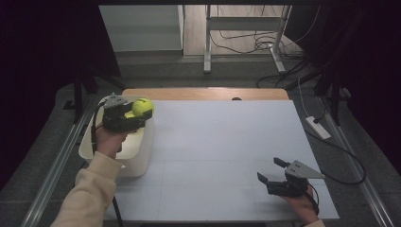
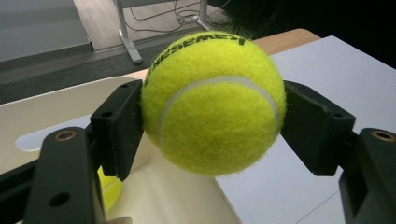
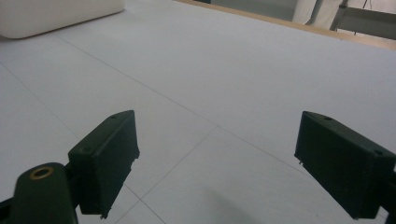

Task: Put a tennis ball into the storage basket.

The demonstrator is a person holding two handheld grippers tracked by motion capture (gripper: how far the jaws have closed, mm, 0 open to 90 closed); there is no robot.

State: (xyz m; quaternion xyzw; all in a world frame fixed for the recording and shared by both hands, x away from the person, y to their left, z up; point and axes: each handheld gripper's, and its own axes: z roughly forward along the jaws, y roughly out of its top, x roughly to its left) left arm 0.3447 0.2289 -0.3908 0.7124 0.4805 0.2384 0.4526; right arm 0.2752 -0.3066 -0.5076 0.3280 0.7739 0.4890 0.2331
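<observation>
A yellow tennis ball [image 1: 142, 106] hangs over the far right part of a white tub [image 1: 142, 156] at the table's left side. My left gripper [image 1: 142, 111] is shut on it; in the left gripper view both black jaws press the tennis ball [image 2: 212, 102] from the sides. Part of a second yellow ball [image 2: 109, 189] lies inside the tub [image 2: 46, 116] below. My right gripper [image 1: 269, 170] rests low near the table's front right, open, with bare white table between its jaws [image 3: 217, 163].
The white table top [image 1: 222, 137] stretches between the two hands, with a wooden strip [image 1: 203, 93] along its far edge. Metal rails run along both sides. Cables and a power strip [image 1: 318, 127] lie on the floor to the right. The tub's corner [image 3: 56, 16] is far off.
</observation>
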